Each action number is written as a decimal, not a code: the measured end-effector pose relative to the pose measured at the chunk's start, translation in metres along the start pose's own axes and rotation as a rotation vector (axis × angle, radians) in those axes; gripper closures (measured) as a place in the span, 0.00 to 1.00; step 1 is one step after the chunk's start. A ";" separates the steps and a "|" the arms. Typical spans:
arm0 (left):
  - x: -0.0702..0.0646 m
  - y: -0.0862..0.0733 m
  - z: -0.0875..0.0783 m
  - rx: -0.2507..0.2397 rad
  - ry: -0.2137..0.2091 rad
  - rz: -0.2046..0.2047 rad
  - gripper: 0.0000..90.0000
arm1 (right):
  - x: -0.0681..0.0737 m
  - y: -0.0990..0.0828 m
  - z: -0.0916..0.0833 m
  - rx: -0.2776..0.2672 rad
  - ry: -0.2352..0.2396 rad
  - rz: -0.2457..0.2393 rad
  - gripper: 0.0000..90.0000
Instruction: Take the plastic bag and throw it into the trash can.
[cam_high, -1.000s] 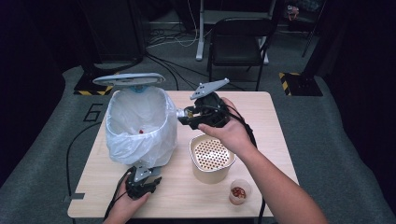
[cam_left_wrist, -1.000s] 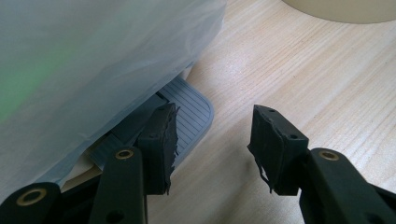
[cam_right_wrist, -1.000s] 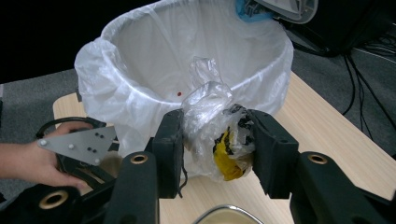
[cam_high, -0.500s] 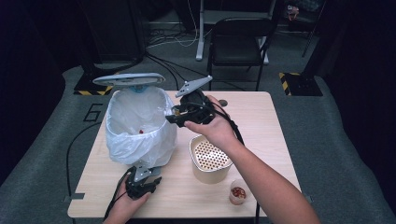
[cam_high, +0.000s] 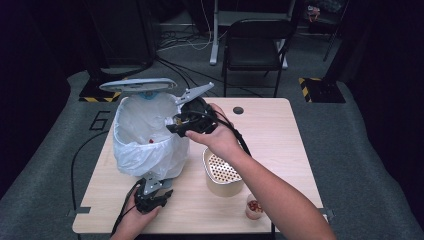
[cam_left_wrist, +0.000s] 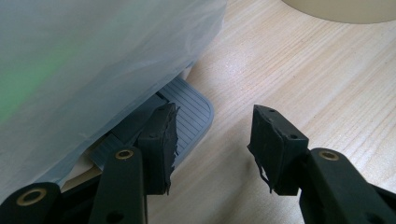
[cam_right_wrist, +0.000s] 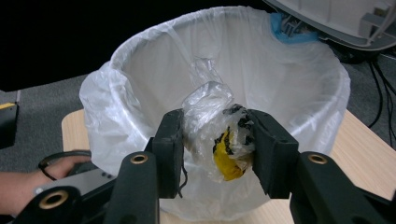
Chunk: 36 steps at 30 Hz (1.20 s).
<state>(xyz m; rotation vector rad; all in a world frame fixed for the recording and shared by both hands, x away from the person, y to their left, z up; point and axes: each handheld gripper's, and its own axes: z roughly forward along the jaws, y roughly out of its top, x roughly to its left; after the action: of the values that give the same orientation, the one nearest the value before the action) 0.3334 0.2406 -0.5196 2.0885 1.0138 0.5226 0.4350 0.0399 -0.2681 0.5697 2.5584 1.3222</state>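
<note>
A pedal bin lined with a white bag (cam_high: 145, 142) stands at the table's left with its lid (cam_high: 137, 84) raised. My right gripper (cam_high: 176, 125) hangs at the bin's right rim. In the right gripper view the right gripper (cam_right_wrist: 215, 116) is shut on a crumpled clear plastic wrapper with something yellow inside (cam_right_wrist: 224, 154), held over the bin's open mouth (cam_right_wrist: 140, 84). My left gripper (cam_high: 152, 196) rests low at the bin's foot. In the left gripper view the left gripper (cam_left_wrist: 215, 112) stands open, its left jaw lying on the grey ribbed pedal (cam_left_wrist: 191, 116), bare wood between the jaws.
A beige pot with a perforated insert (cam_high: 222, 172) sits right of the bin, under my right forearm. A small cup of red bits (cam_high: 255, 206) stands near the front edge. The wooden table (cam_high: 285, 135) has free room at the right. A folding chair (cam_high: 257, 45) stands behind.
My right gripper has carried the wrapper leftward, from beside the bin to over its rim. The left gripper has stayed on the pedal and the lid stays up.
</note>
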 end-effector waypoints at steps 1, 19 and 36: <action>0.000 0.000 0.000 0.000 0.000 0.000 0.57 | 0.000 0.000 0.002 -0.005 0.002 0.001 0.64; -0.001 0.000 0.000 0.001 0.000 -0.004 0.57 | 0.008 0.006 0.032 -0.056 -0.029 0.007 0.64; 0.000 0.000 -0.001 0.012 -0.004 0.000 0.57 | 0.011 0.009 0.043 -0.059 -0.055 0.002 0.64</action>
<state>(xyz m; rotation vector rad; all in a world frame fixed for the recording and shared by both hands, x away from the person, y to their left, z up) 0.3328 0.2406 -0.5190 2.0992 1.0167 0.5141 0.4424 0.0814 -0.2860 0.5888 2.4669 1.3590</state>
